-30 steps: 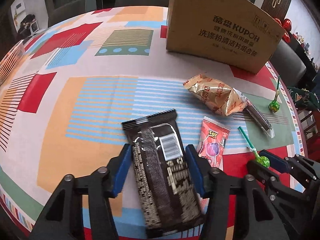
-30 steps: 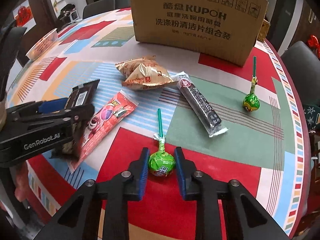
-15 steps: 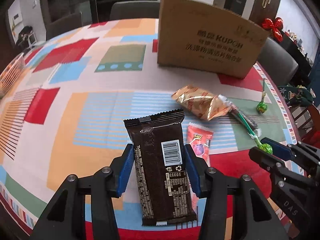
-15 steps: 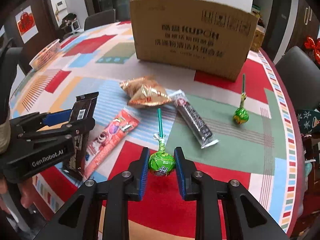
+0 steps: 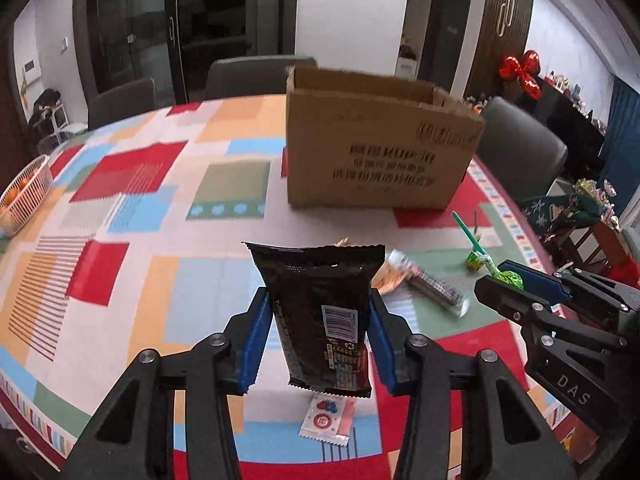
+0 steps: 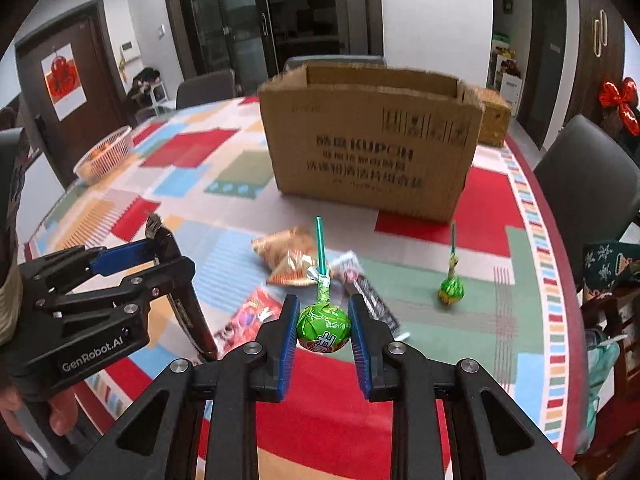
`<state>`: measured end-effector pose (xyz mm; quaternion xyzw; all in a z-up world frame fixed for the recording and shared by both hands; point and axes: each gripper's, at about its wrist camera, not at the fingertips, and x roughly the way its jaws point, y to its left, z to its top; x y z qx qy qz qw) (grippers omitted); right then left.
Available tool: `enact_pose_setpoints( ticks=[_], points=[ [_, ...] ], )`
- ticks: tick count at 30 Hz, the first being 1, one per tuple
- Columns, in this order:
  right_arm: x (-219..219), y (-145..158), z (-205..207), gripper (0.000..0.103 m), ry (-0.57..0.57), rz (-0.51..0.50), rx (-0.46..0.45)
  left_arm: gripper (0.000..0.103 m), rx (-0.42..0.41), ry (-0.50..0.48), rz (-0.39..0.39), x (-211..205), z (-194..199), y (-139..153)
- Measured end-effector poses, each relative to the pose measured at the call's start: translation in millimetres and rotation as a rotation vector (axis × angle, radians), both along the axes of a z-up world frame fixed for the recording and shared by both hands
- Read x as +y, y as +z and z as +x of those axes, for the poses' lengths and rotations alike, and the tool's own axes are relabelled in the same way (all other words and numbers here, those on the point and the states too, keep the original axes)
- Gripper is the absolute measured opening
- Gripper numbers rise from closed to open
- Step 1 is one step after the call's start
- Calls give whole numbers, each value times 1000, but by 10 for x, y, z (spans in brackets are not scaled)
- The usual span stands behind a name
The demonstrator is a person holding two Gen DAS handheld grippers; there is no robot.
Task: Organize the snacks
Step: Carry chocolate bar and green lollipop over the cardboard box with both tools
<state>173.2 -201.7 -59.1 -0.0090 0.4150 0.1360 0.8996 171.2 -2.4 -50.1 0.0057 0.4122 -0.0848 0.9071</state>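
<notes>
Black wrapper (image 5: 320, 312), clenched by the left gripper (image 5: 318, 330), has risen off the table (image 5: 120, 240), long axis pointing at the cardboard box (image 5: 376, 160). Green lollipop (image 6: 324, 326), pinched in the right gripper (image 6: 322, 340), is likewise lifted, stick toward the box: both ready for dropping in.

Black snack packet (image 5: 320, 312), centre; green-wrapped lollipop (image 6: 324, 326), teal stick; brown cardboard box (image 6: 372, 152), upper centre; tablecloth (image 5: 132, 200) patterned in red, blue, orange, green blocks.
</notes>
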Motion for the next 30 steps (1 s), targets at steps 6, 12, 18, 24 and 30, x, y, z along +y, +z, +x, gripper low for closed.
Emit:
enact_pose_setpoints(
  ticks=[6, 12, 18, 24, 30],
  points=[
    [-64, 269, 49, 26, -16, 27, -67, 46, -58, -18, -7, -82, 64, 255],
    [-175, 516, 208, 26, -38, 71, -106, 46, -119, -38, -5, -165, 216, 519],
    [-273, 719, 437, 26, -55, 81, -135, 46, -154, -44, -11, -212, 480, 739],
    [-355, 936, 725, 26, -75, 77, -170, 46, -209, -46, -9, -249, 754, 991],
    [-409, 1116, 1043, 26, -87, 47, -190, 46, -256, -44, -2, -284, 1076, 1198]
  ],
)
